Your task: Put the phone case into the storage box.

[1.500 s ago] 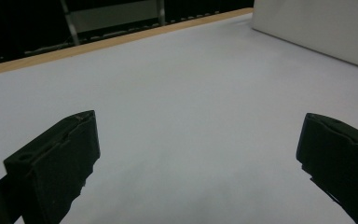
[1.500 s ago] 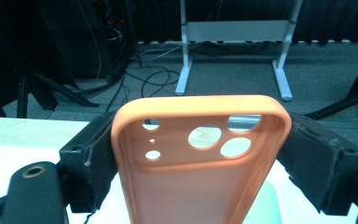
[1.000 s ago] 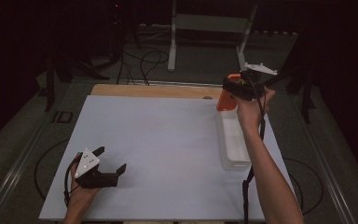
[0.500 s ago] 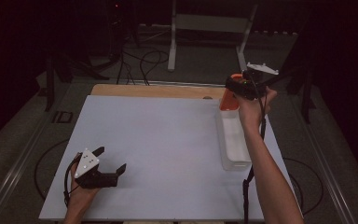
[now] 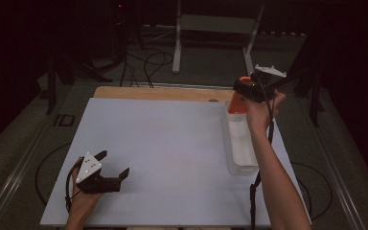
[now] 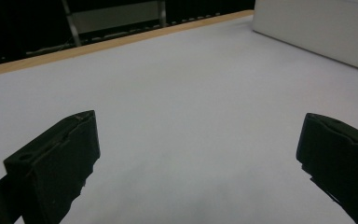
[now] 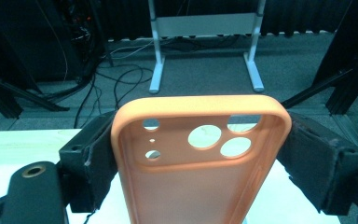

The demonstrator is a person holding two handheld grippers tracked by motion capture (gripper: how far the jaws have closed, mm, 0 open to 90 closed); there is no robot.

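Near the surface's front left corner, the left claw rests low on the white top with its jaws spread wide and nothing between them, apparently parked out of the way while the other hand works. Farther back, above the far end of the white tray along the right edge, the right claw grips an orange phone case by its long sides, camera cutouts uppermost, seemingly lifting it clear of the tray.

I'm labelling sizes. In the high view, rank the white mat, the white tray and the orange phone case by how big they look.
1. White mat, largest by far.
2. White tray.
3. Orange phone case, smallest, though the right gripper clamps it and hides part of it, lifted above the tray's far end.
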